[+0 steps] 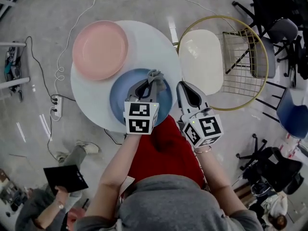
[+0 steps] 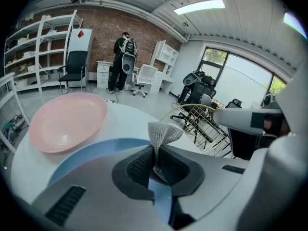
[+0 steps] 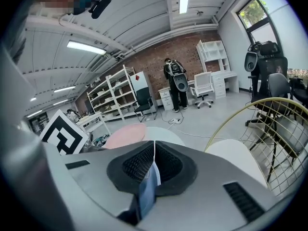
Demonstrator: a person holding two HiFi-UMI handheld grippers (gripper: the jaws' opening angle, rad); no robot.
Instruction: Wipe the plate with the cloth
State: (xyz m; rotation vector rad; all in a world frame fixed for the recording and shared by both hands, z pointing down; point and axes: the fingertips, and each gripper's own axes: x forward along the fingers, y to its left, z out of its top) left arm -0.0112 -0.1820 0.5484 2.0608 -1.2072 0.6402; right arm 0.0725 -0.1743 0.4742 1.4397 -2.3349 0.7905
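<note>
Your left gripper (image 1: 150,82), clamped on the grey cloth (image 2: 162,131), hung directly over the blue plate (image 1: 119,98), while your right gripper (image 1: 181,86), jaws closed together, sat beside its right rim.

No text, label, brand or number can be read in any view.
</note>
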